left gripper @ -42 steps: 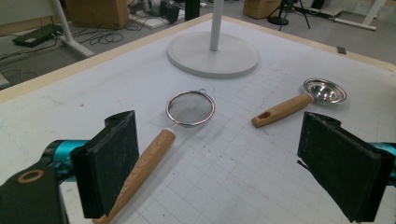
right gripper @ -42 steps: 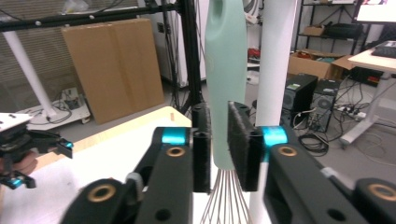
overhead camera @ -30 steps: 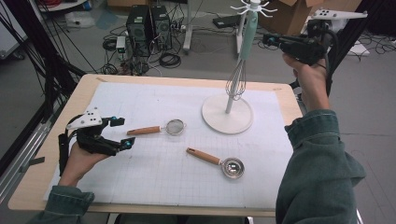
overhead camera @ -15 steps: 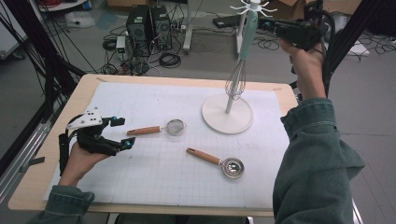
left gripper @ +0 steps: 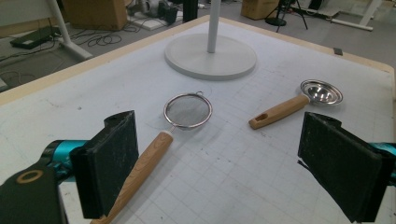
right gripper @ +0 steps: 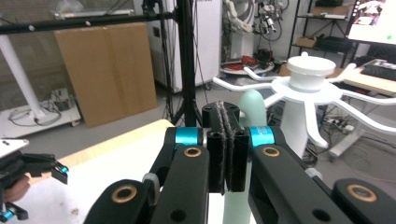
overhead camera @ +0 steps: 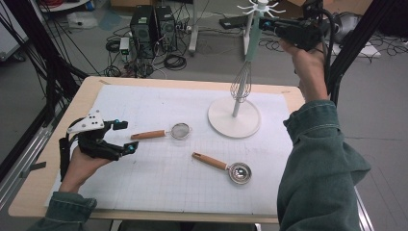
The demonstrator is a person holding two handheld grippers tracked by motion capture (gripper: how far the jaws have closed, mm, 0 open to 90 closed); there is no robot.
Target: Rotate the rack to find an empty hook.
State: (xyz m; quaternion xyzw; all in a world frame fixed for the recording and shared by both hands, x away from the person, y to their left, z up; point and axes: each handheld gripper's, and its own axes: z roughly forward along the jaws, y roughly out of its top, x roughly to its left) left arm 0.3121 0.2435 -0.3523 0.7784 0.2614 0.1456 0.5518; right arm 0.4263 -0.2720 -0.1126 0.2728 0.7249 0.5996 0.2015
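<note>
A white hook stand (overhead camera: 234, 118) rises at the table's far right. A whisk with a mint-green handle (overhead camera: 251, 41) hangs along its pole. My right gripper (overhead camera: 267, 24) is held high beside the handle's top, shut, with nothing visible between its pads. In the right gripper view the jaws (right gripper: 226, 116) are pressed together in front of the whisk handle (right gripper: 254, 109) and the stand's hub (right gripper: 310, 70). My left gripper (overhead camera: 122, 137) rests open near the table's left edge, its fingers pointing at a small mesh strainer (overhead camera: 180, 130) with a wooden handle. The strainer (left gripper: 187, 110) lies just ahead of the left jaw.
A steel measuring spoon (overhead camera: 239, 172) with a wooden handle lies at centre right, seen also as the spoon (left gripper: 321, 91) in the left gripper view. A white gridded mat (overhead camera: 159, 183) covers the table. Black frame posts (overhead camera: 43, 57) stand at both sides; computers and cables lie on the floor behind.
My right gripper has risen and moved left, up to the top of the whisk handle by the stand's hooks. The left gripper, strainer and spoon have not moved.
</note>
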